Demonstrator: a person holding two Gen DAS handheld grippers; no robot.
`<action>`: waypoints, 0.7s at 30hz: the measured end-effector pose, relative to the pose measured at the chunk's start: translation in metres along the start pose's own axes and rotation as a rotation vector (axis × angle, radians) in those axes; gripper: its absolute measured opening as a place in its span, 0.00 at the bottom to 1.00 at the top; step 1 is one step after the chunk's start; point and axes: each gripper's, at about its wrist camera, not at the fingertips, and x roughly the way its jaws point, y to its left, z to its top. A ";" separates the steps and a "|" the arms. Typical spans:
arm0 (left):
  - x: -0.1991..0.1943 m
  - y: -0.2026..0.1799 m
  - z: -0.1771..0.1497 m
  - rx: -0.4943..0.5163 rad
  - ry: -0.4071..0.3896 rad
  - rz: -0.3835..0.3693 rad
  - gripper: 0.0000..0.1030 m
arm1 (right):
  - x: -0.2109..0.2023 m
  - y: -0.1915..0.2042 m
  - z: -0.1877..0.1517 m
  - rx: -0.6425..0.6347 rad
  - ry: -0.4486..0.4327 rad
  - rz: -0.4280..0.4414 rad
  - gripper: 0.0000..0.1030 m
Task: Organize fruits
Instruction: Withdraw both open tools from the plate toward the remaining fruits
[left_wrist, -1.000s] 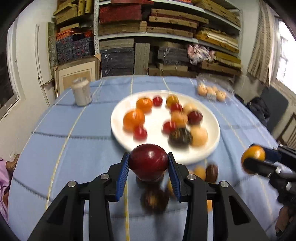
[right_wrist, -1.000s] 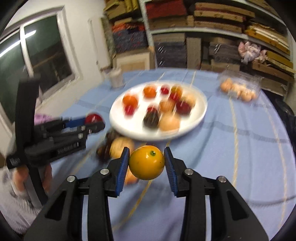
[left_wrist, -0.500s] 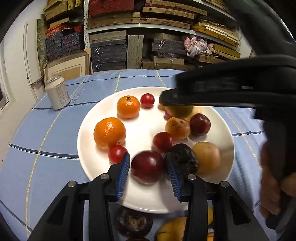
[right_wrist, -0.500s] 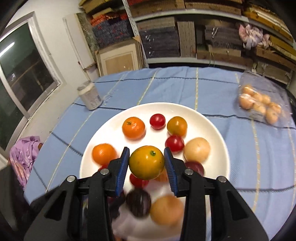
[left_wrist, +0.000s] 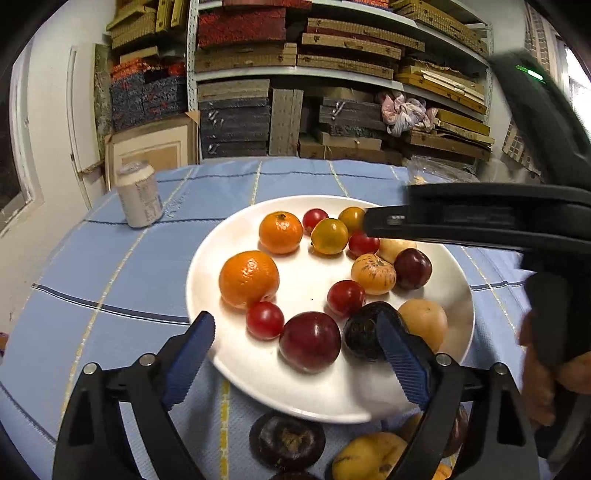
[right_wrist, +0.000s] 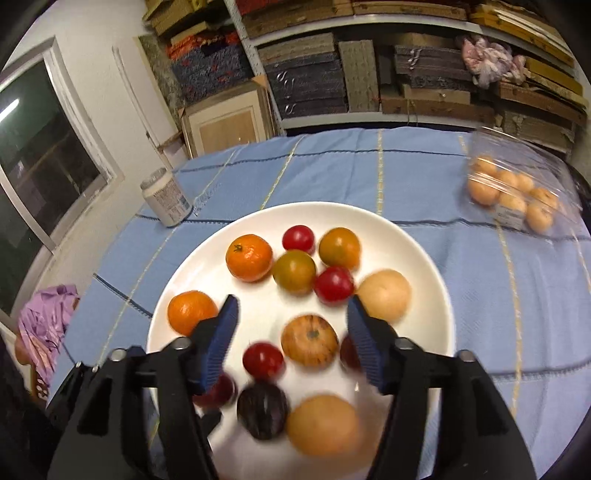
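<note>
A white plate (left_wrist: 306, 266) on the blue cloth holds several fruits: oranges, red tomatoes, plums. My left gripper (left_wrist: 295, 354) hangs over the plate's near rim and its jaws are opening. A dark red plum (left_wrist: 309, 341) lies on the plate between the fingers, clear of both pads. My right gripper (right_wrist: 293, 332) is over the plate (right_wrist: 406, 240) and its jaws are opening too, with nothing gripped. A yellow-green fruit (right_wrist: 294, 271) rests just past its tips, next to an orange (right_wrist: 249, 257). In the left wrist view the right gripper (left_wrist: 373, 221) reaches in from the right, and a hand grips its handle.
A white can (left_wrist: 139, 195) stands at the far left of the table. A clear plastic box of small oranges (right_wrist: 517, 195) lies at the far right. Loose fruits, a dark one (left_wrist: 286, 441) and a yellow one (left_wrist: 369, 458), lie in front of the plate. Shelves stand behind.
Both grippers moved in over the plate and opened. The left let go of the red plum, the right let go of the yellow-green fruit; both fruits now lie on the plate.
</note>
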 end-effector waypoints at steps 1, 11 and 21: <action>-0.007 -0.001 -0.002 0.005 -0.015 0.012 0.95 | -0.010 -0.005 -0.005 0.018 -0.016 0.005 0.83; -0.067 -0.019 -0.037 0.093 -0.103 0.107 0.96 | -0.087 -0.055 -0.107 0.240 -0.109 0.061 0.93; -0.110 -0.020 -0.070 0.061 -0.129 0.112 0.96 | -0.120 -0.040 -0.160 0.199 -0.150 0.038 0.94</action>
